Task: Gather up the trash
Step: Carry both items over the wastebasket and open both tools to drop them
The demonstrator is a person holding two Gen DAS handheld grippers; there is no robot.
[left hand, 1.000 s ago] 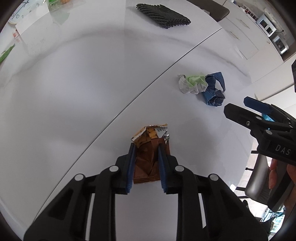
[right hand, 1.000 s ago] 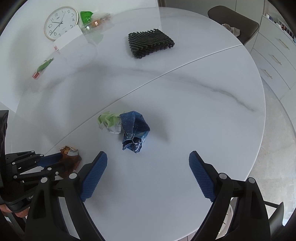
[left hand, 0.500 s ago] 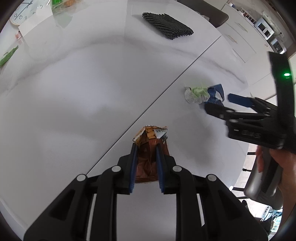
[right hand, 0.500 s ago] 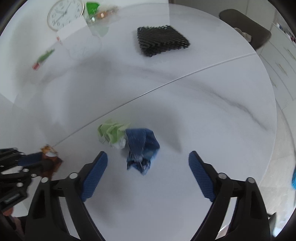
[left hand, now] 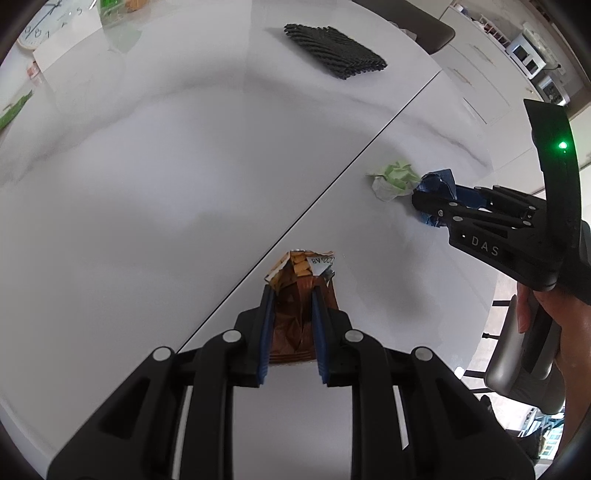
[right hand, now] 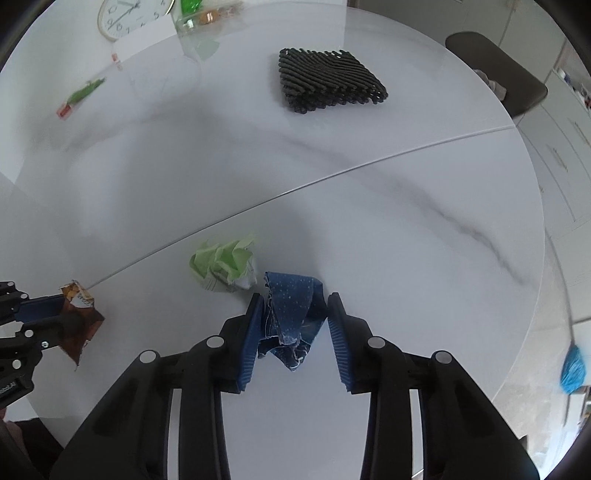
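A brown snack wrapper [left hand: 295, 266] lies on the white marble table [left hand: 147, 221], and my left gripper [left hand: 291, 295] is shut on it, pointing steeply down. In the right wrist view that wrapper [right hand: 79, 321] shows at the left edge. A crumpled blue wrapper [right hand: 291, 295] sits between the pads of my right gripper [right hand: 293, 314]. Its jaws are closing and the pads touch the wrapper on both sides. Just left of it lies a crumpled green-and-white paper ball [right hand: 221, 262], free of both grippers. The left wrist view shows the right gripper [left hand: 432, 199] from the side, held by a hand [left hand: 554, 314].
A black woven mat [right hand: 328, 81] lies at the far side of the table. A wall clock [right hand: 129, 14], a clear container and a small green packet [right hand: 83, 92] sit at the far left. A dark chair [right hand: 495, 70] stands beyond the rim. A seam [right hand: 369, 166] crosses the tabletop.
The right gripper moved over the blue wrapper and its wide jaws closed onto it. The left gripper kept still, holding the brown wrapper.
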